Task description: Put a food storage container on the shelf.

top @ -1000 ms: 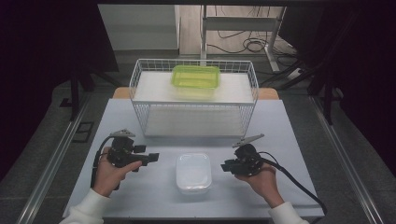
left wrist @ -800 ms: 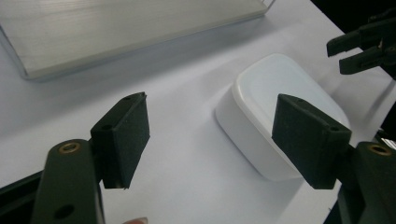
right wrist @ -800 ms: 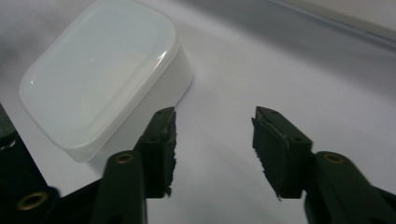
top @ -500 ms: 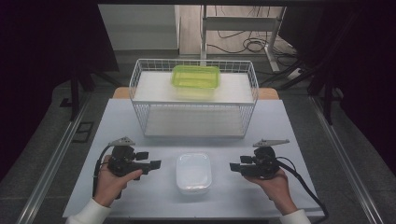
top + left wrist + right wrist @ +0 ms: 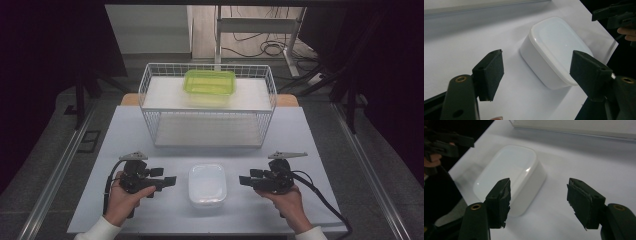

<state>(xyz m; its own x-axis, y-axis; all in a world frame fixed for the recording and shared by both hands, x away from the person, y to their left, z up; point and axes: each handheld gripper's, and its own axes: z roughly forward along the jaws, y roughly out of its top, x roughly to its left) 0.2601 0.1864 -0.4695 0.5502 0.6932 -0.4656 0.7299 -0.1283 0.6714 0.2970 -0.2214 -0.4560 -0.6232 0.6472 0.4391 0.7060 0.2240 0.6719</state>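
White box's [image 5: 554,50] near corner behind left tongs' pad [image 5: 590,71]

White lidded box [image 5: 510,178] between spread jaws

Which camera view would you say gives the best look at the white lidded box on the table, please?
The left gripper view: the white box sits large and unblocked there, lid and side wall clear. The right gripper view has one jaw covering its near corner. The high view shows it small, from above, between the two grippers.
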